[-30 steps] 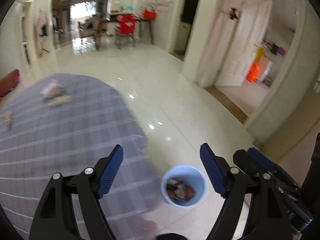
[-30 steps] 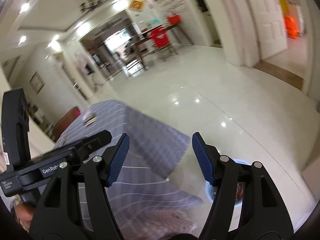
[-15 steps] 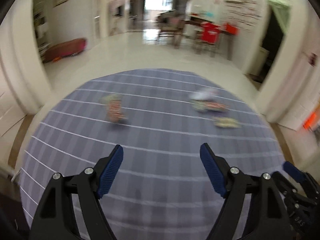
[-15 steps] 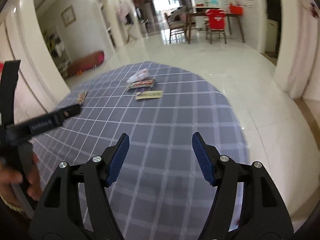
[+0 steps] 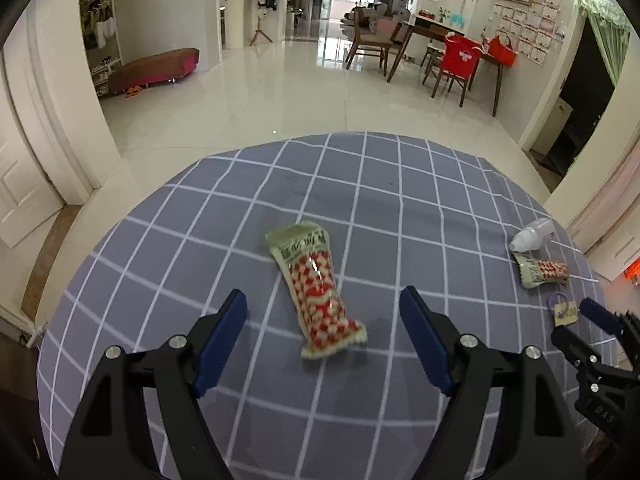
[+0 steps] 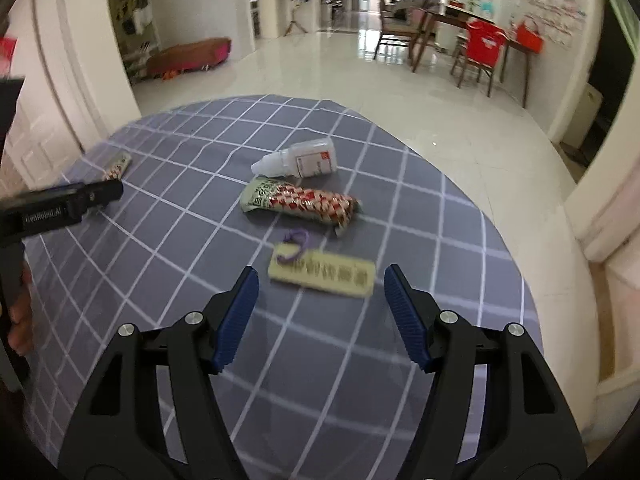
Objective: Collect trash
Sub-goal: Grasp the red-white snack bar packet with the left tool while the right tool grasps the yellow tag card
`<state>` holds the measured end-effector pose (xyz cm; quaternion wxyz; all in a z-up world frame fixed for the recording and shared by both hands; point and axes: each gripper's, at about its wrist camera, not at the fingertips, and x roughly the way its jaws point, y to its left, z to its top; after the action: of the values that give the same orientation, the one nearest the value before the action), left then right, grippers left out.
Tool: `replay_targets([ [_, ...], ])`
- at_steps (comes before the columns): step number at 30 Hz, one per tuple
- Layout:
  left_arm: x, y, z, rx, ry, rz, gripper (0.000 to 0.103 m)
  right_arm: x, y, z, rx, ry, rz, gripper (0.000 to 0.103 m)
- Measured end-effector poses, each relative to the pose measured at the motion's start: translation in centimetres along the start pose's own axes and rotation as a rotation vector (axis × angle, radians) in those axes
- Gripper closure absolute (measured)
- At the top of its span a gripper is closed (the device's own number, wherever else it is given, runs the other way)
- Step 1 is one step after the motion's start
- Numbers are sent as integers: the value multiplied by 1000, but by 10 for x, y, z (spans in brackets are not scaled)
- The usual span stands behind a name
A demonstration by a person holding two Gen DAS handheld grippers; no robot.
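A red-and-white snack wrapper [image 5: 316,286] lies on the grey checked tablecloth [image 5: 200,240], just ahead of my open, empty left gripper [image 5: 322,338]. In the right wrist view my open, empty right gripper [image 6: 320,316] hovers just short of a pale yellow packet [image 6: 324,274] with a purple band [image 6: 295,245] on it. Beyond lie a second red-and-white wrapper [image 6: 302,202] and a small white bottle [image 6: 298,162] on its side. The same three things show at the far right of the left wrist view, wrapper [image 5: 542,272], bottle [image 5: 532,236].
The round table's edge drops to a glossy tiled floor [image 5: 280,100]. A dining table with red-covered chairs [image 5: 456,60] stands far back right, a low red bench [image 5: 156,66] far left. The left gripper's body [image 6: 60,208] shows at the left of the right wrist view.
Both grippers have swung from the floor and the blue bin back over the table and come closer to the trash. Both stay open.
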<state>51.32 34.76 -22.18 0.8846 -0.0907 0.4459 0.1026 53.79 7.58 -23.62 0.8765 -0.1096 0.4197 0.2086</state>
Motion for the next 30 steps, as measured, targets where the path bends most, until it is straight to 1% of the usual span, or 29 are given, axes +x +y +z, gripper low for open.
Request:
replay_targets([
  [1,2,-2,2,14,-4,9,33,4,0,4,-15,-2,11,39],
  [2,4,-3,3,35,-8,26,42,7,1,7,-28,-1,14,40],
  [3,5,-4,5,47,-12,46,48,10,1,9,-34,1,31,42],
  [4,4,-4,6,55,-14,57,63,10,1,10,-35,0,36,46],
  [5,3,-6,6,61,-18,57,74,11,2,11,-44,1,34,46],
  [6,2,-6,6,60,-19,48,78,12,3,11,-46,3,33,47],
  [7,0,-6,5,57,-17,36,87,11,4,10,-46,3,31,49],
  [11,-11,-18,-8,69,-16,-12,91,7,6,5,-27,-4,22,51],
  [13,-20,-28,-22,74,-12,-55,91,3,9,0,-23,-6,22,52],
  [18,-41,-54,-42,105,-19,-110,92,-7,15,-13,5,-10,39,53],
  [20,-52,-65,-51,112,-22,-143,92,-13,14,-21,30,-14,45,53],
  [27,-96,-92,-73,143,-61,-214,92,-51,-3,-55,143,-49,110,53],
  [30,-116,-103,-83,159,-79,-236,92,-82,-17,-75,209,-89,144,53],
])
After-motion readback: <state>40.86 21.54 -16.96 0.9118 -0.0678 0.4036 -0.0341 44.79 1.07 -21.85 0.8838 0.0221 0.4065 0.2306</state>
